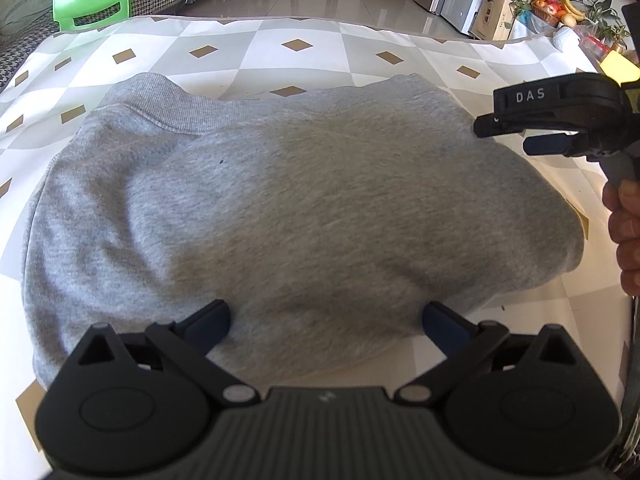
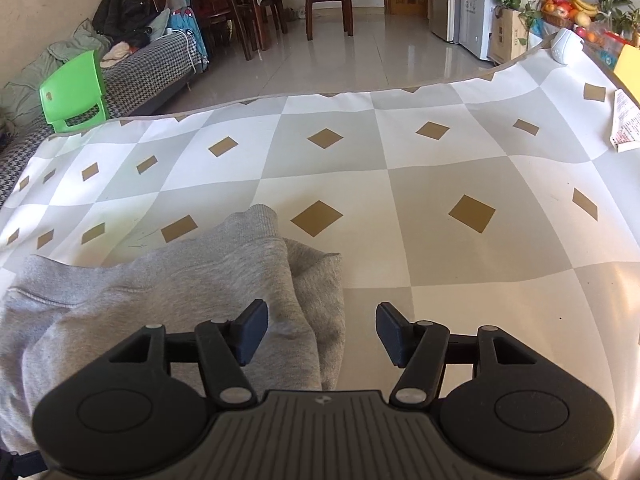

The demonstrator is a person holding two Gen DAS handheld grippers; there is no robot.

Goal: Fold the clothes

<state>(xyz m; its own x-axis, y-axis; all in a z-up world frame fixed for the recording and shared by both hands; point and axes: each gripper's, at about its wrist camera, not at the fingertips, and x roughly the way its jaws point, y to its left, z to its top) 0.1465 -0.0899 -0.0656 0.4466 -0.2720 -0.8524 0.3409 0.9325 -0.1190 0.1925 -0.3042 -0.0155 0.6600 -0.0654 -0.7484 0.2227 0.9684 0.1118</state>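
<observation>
A: Where's the sweatshirt [image 1: 280, 208]?

B: On the table [image 1: 304, 60], on the checked cloth with the brown diamonds. It's grey and lies in a folded bundle, with its ribbed band along the far edge.

A: And the left gripper [image 1: 326, 322]?

B: Its jaws are spread wide over the near edge of the sweatshirt — nothing pinched between them. The cloth simply lies under the gap.

A: The right gripper [image 2: 322, 330]?

B: About half open. Its own camera shows the left pad [image 2: 252, 332] above the right edge of the grey fabric and the right pad over bare table. Neither pad presses on anything that I can see. From the left camera it shows at the right side, just off the sweatshirt's far right corner, with a hand [image 1: 626, 232] on its grip below.

A: Anything else on the table?

B: A folded paper [image 2: 626, 124] near the far right edge. Beyond the table there's a green chair [image 2: 76, 92], a sofa and dark wooden dining chairs on a tiled floor.
</observation>
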